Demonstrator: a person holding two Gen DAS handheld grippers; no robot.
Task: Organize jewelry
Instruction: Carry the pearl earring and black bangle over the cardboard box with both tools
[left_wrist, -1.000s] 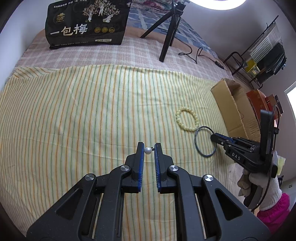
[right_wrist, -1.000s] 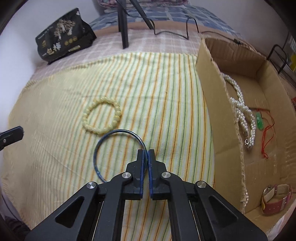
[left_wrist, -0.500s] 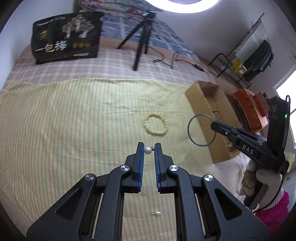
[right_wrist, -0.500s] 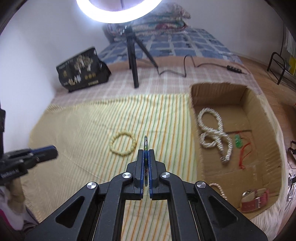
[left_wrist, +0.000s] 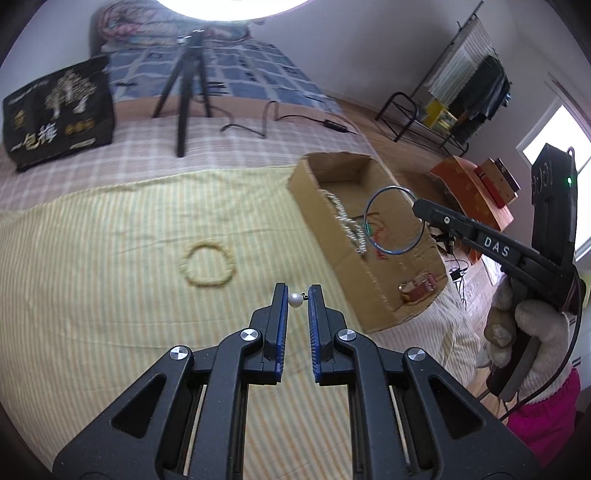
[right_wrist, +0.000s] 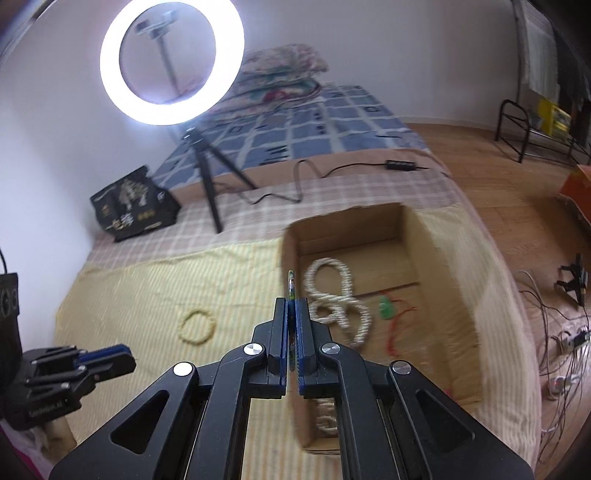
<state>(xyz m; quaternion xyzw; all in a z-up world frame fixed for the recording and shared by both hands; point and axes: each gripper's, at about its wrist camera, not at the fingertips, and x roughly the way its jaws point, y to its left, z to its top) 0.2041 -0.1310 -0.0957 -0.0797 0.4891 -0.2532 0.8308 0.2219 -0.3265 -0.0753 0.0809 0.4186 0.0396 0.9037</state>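
My left gripper (left_wrist: 297, 295) is shut on a small pearl earring (left_wrist: 295, 299), held above the striped yellow cloth (left_wrist: 110, 258). My right gripper (right_wrist: 293, 306) is shut on a thin dark blue bangle (left_wrist: 393, 220), seen edge-on (right_wrist: 291, 284) in the right wrist view. The bangle hangs over the open cardboard box (left_wrist: 373, 273). Inside the box (right_wrist: 406, 236) lie a pearl necklace (right_wrist: 336, 299), a red cord with a green pendant (right_wrist: 386, 306) and a pink watch (left_wrist: 417, 290). A yellow bead bracelet (left_wrist: 207, 264) lies on the cloth, left of the box.
A ring light on a tripod (right_wrist: 207, 177) stands at the back of the bed, its cable (right_wrist: 306, 184) trailing right. A black printed bag (left_wrist: 55, 114) sits at the back left. Orange boxes (left_wrist: 476, 188) and a metal rack (left_wrist: 424, 118) are on the floor to the right.
Both grippers rose and swung right toward the box. The bangle was lifted off the cloth and now hangs over the box. The pearl earring stayed in the left gripper.
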